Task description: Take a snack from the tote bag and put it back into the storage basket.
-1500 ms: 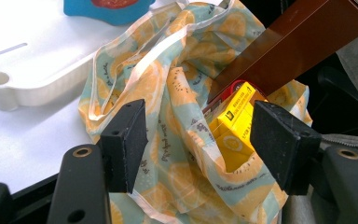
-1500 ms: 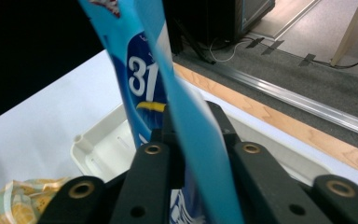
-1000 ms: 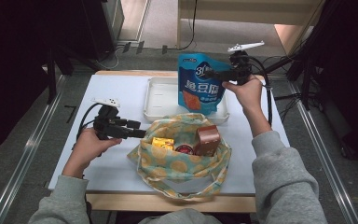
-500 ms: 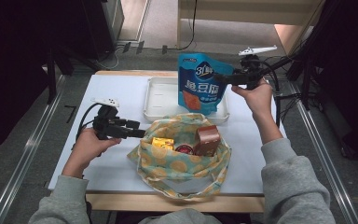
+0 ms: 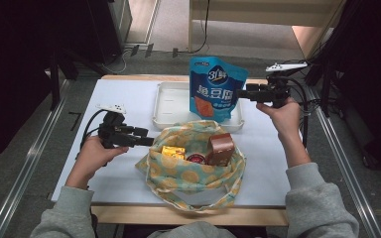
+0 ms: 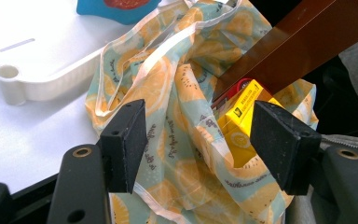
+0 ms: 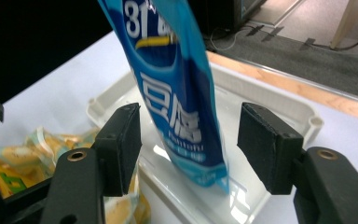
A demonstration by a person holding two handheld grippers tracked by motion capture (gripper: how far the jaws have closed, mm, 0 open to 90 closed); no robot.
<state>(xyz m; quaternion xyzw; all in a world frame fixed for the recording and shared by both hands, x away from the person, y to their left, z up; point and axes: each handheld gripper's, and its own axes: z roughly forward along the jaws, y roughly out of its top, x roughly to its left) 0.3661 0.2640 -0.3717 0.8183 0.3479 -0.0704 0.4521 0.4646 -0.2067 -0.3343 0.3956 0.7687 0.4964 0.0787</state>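
A blue snack pouch (image 5: 216, 94) stands upright in the white tray (image 5: 171, 106). My right gripper (image 5: 241, 94) is just right of it and open. In the right gripper view the pouch (image 7: 177, 102) stands between the jaws with a gap on each side; they have just opened off it, then eased in slightly. My left gripper (image 5: 146, 138) is open at the left rim of the orange-print cloth bag (image 5: 193, 173). In the left gripper view, bag fabric (image 6: 168, 107) and a yellow box (image 6: 242, 116) lie between the spread jaws, unpressed.
Inside the bag sit a yellow box (image 5: 172, 152), a brown box (image 5: 221, 148) and a red can (image 5: 196, 158). The tray rim (image 7: 279, 107) lies behind the pouch. Bare white tabletop (image 5: 124, 99) spreads left of the tray.
My right gripper has let go of the pouch and drawn off to the right and slightly down. The pouch stays standing in the tray. The left hand has not moved.
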